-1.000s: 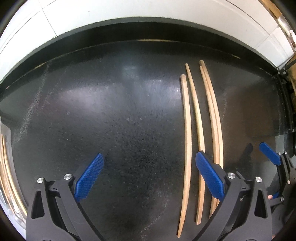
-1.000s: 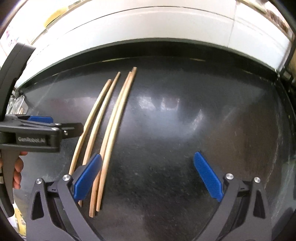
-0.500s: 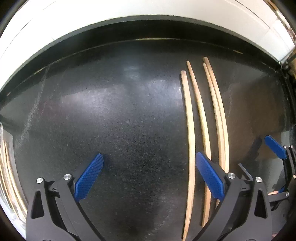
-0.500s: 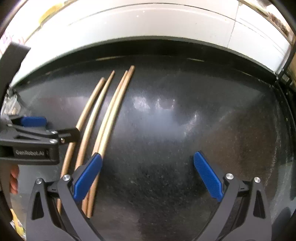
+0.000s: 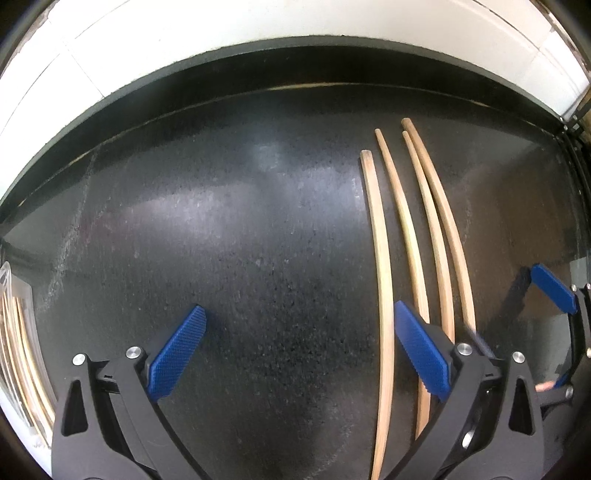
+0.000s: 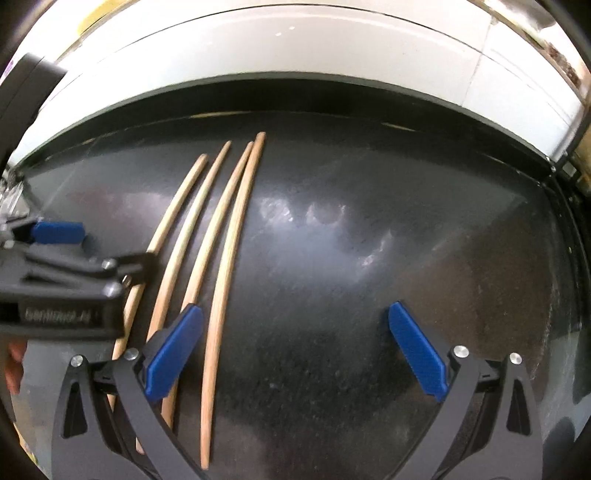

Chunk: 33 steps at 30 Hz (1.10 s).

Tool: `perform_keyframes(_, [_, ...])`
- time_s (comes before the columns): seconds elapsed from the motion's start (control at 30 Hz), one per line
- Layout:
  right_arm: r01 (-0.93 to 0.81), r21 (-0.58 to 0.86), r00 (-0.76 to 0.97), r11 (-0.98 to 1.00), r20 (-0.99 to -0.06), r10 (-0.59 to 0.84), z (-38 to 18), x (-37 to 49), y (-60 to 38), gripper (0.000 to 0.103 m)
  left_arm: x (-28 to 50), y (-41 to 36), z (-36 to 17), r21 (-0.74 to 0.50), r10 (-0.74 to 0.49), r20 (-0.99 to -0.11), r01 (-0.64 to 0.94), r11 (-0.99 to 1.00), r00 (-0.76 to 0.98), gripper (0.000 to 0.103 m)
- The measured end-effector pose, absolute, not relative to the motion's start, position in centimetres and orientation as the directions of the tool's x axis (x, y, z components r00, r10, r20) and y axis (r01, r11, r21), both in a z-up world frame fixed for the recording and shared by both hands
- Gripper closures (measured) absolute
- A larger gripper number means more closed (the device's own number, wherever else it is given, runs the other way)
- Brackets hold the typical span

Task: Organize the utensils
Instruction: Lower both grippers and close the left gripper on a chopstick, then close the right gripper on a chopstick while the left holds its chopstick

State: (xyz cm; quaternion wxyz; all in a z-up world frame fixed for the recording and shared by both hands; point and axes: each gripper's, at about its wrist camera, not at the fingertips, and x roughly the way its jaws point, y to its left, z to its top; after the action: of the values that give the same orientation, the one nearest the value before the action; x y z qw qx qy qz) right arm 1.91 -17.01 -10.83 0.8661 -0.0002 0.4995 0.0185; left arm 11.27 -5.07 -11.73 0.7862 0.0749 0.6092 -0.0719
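Note:
Several long wooden chopsticks [image 5: 382, 266] lie side by side on a black countertop [image 5: 229, 240]. In the left wrist view my left gripper [image 5: 299, 350] is open, with the leftmost chopstick between its fingers and the others under or beyond its right finger. In the right wrist view the same chopsticks [image 6: 221, 258] lie at the left. My right gripper [image 6: 291, 350] is open, with only the rightmost chopstick between its fingers. The left gripper's body [image 6: 70, 280] shows at the left edge of the right wrist view, over the leftmost chopstick.
A clear container [image 5: 18, 350] with more wooden sticks sits at the far left edge. A white tiled wall [image 5: 258, 29] runs behind the counter's raised back edge. A blue pad of the right gripper [image 5: 552, 288] shows at the right. Fingers of a hand [image 6: 14, 365] show at the left.
Both grippers have shifted a little sideways relative to the chopsticks. The right gripper moved left, so one chopstick now lies between its fingers. The chopsticks have not moved.

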Motion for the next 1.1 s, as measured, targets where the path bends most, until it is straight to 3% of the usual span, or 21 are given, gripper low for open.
perform_keyframes(0.17, [-0.054,0.014,0.538,0.998,-0.842,0.041,-11.1,2.6,-16.4,0.005,10.3,-4.3,-11.4,0.027,-0.026,-0.962,0.189,0.982,0.271,0.008])
perform_keyframes(0.27, [-0.074,0.013,0.555,0.997,-0.830,0.053,-11.1,2.7,-16.4,0.005,9.8,-4.3,-11.3,0.032,-0.035,-0.958,0.227,0.973,0.285,0.018])
perform_keyframes(0.33, [-0.094,0.014,0.564,0.996,-0.823,0.065,-11.1,2.5,-16.3,0.011,9.7,-4.1,-10.6,0.038,-0.042,-0.950,0.247,0.968,0.309,0.047])
perform_keyframes(0.37, [-0.114,0.014,0.573,0.993,-0.816,0.077,-10.9,2.3,-16.1,0.016,9.6,-4.1,-10.4,0.044,-0.042,-0.947,0.257,0.965,0.318,0.056])
perform_keyframes(0.43, [-0.151,0.012,0.583,0.988,-0.807,0.099,-10.6,1.9,-15.6,0.034,9.7,-3.8,-10.1,0.063,-0.034,-0.943,0.276,0.959,0.330,0.088])
perform_keyframes(0.5, [-0.174,0.012,0.586,0.985,-0.802,0.113,-10.4,1.9,-15.1,0.044,9.8,-3.5,-10.1,0.074,-0.026,-0.941,0.281,0.957,0.336,0.096])
perform_keyframes(0.57, [-0.171,0.016,0.588,0.985,-0.800,0.116,-10.2,2.1,-14.9,0.058,9.6,-3.1,-10.0,0.063,-0.039,-0.939,0.283,0.957,0.341,0.096])
perform_keyframes(0.63, [-0.169,0.018,0.587,0.985,-0.801,0.115,-10.1,2.4,-14.9,0.093,9.4,-2.8,-10.0,0.074,-0.025,-0.936,0.265,0.961,0.350,0.096])
perform_keyframes(0.87, [-0.130,0.138,0.503,0.982,-0.844,0.186,-9.5,4.3,-16.3,0.096,10.3,-1.6,-9.7,0.040,-0.036,-0.949,0.232,0.972,0.315,0.097])
perform_keyframes(1.1, [-0.059,0.260,0.525,0.964,-0.813,0.252,-7.3,3.3,-18.2,0.096,8.9,-0.3,-7.5,-0.049,-0.113,-0.949,0.216,0.975,0.295,0.097])
